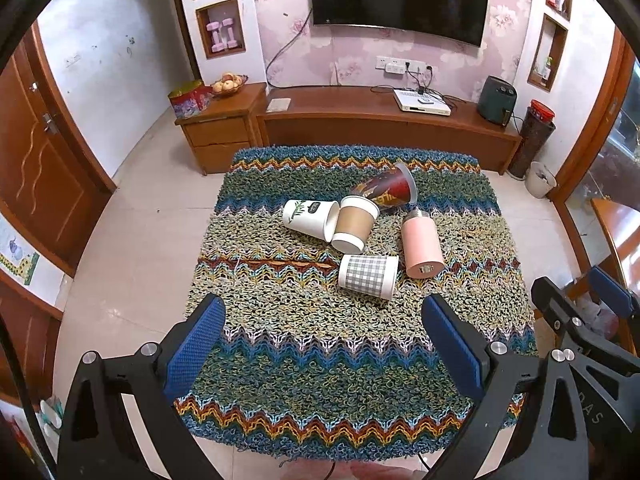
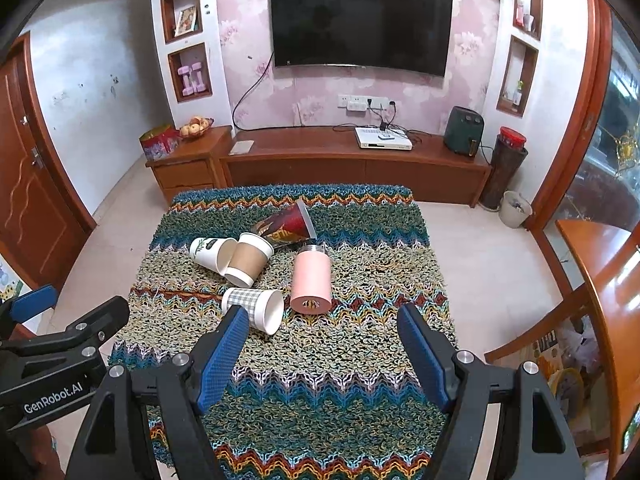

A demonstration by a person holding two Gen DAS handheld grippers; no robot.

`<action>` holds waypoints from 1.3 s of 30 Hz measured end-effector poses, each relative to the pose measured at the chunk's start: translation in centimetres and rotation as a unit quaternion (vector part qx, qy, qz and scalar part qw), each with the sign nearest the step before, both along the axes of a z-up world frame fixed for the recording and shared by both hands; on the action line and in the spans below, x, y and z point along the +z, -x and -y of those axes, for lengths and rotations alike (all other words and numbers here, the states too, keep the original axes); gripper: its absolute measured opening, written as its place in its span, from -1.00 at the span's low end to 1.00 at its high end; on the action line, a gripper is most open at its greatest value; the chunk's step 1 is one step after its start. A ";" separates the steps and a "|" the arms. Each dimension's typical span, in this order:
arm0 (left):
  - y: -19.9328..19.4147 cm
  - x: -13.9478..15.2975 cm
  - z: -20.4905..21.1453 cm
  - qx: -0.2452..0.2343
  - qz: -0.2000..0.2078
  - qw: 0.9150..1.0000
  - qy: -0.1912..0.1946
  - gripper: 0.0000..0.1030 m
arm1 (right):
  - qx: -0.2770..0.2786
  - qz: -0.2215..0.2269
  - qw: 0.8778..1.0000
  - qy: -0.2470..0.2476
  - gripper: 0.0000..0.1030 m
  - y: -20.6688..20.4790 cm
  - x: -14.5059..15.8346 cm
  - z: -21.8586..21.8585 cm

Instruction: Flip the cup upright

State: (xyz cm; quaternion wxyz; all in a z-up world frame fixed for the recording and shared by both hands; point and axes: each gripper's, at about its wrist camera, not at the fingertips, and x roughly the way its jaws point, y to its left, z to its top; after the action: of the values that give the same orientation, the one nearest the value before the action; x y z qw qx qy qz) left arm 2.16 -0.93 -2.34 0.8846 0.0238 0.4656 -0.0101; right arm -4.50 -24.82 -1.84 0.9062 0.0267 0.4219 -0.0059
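Several cups lie on their sides on a zigzag woven cloth [image 1: 304, 360] [image 2: 320, 400]. A grey checked paper cup [image 1: 368, 276] [image 2: 253, 308] lies nearest. A pink tumbler [image 1: 421, 246] [image 2: 311, 280] lies right of it. A brown-sleeved paper cup [image 1: 355, 224] [image 2: 250, 259] leans on a white cup with a leaf print [image 1: 310, 220] [image 2: 212, 252]. A red and black cup [image 1: 386, 191] [image 2: 286, 226] lies behind. My left gripper [image 1: 324, 316] is open and empty, short of the cups. My right gripper [image 2: 320, 320] is open and empty, its left finger in front of the checked cup.
The cloth covers a small table with tiled floor around it. A wooden TV cabinet [image 1: 384, 124] [image 2: 352, 168] stands behind, with a white waste bin [image 1: 540, 180] [image 2: 515, 209] at its right. A wooden table edge [image 2: 600, 280] is at the right.
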 end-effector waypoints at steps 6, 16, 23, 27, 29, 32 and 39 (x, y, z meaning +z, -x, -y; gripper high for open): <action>-1.5 -0.6 -0.3 -0.028 -0.009 1.000 0.000 0.92 | -0.009 -0.013 1.000 0.001 0.50 -1.1 -0.8 -0.4; -6.0 -3.2 -3.1 -0.076 -0.038 0.996 -0.015 0.92 | -0.034 -0.036 0.999 0.006 0.50 -4.4 -3.2 -2.7; -10.9 -6.6 -5.6 -0.103 -0.087 0.991 -0.020 0.92 | -0.057 -0.062 0.996 -0.002 0.50 -7.1 -5.7 -5.1; -13.6 -8.5 -6.1 -0.139 -0.092 0.985 -0.050 0.92 | -0.076 -0.076 0.994 -0.016 0.50 -8.8 -7.5 -6.6; -14.8 -9.3 -6.3 -0.158 -0.092 0.981 -0.067 0.92 | -0.087 -0.087 0.992 -0.025 0.50 -9.8 -8.7 -7.4; -16.6 -10.9 -6.6 -0.185 -0.092 0.974 -0.094 0.92 | -0.094 -0.097 0.990 -0.037 0.50 -10.8 -10.2 -8.5; -20.7 -14.2 -6.6 -0.232 -0.103 0.959 -0.128 0.92 | -0.104 -0.115 0.987 -0.049 0.50 -12.6 -13.4 -10.4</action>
State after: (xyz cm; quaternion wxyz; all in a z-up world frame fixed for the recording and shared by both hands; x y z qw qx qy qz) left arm 22.82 5.70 -16.54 0.7948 0.2429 0.5333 -0.1577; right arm 8.10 -14.46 -15.24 0.8438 0.1142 0.5178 -0.0828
